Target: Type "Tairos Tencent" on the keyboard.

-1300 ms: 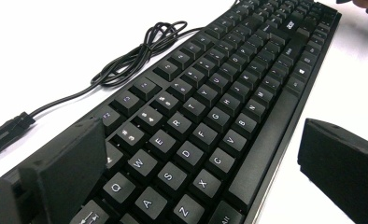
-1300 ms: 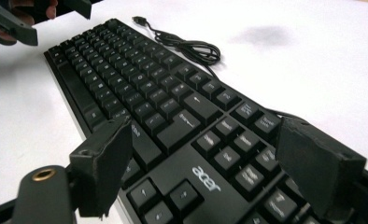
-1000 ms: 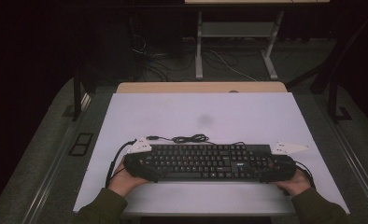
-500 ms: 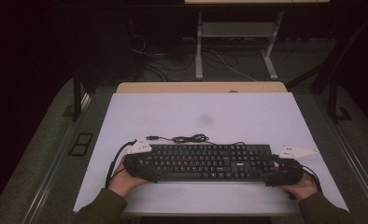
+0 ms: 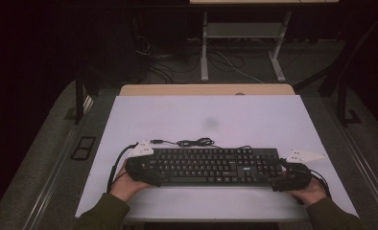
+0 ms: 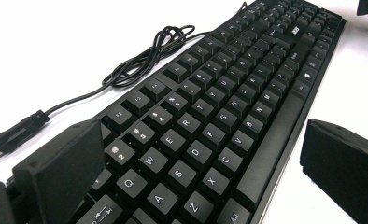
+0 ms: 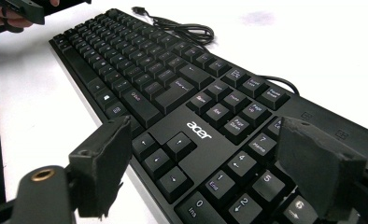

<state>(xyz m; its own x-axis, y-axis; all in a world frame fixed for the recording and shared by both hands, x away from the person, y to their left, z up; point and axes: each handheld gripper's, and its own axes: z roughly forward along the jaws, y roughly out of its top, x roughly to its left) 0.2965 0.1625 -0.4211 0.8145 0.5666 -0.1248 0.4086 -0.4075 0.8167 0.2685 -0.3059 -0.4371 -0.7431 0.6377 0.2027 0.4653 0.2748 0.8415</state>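
A black Acer keyboard (image 5: 211, 165) lies lengthwise on the white table (image 5: 206, 115), near its front edge. Its cable (image 5: 194, 142) is coiled just behind it, with the USB plug (image 6: 14, 135) loose on the table. My left gripper (image 5: 141, 170) is at the keyboard's left end, open, its jaws on either side of the keyboard (image 6: 210, 121), one over the number row and one just off the front edge. My right gripper (image 5: 290, 178) is open at the right end, its jaws either side of the arrow keys and number pad (image 7: 219, 140).
A wooden strip (image 5: 206, 89) runs along the table's far edge. Beyond it a metal stand (image 5: 240, 48) and loose cables sit on the dark floor. A faint grey smudge (image 5: 209, 123) marks the table's middle. The other hand's gripper (image 7: 28, 9) shows far off.
My right gripper has shifted a little outward and toward the table's front edge at the keyboard's right end. The left gripper and the keyboard have stayed put.
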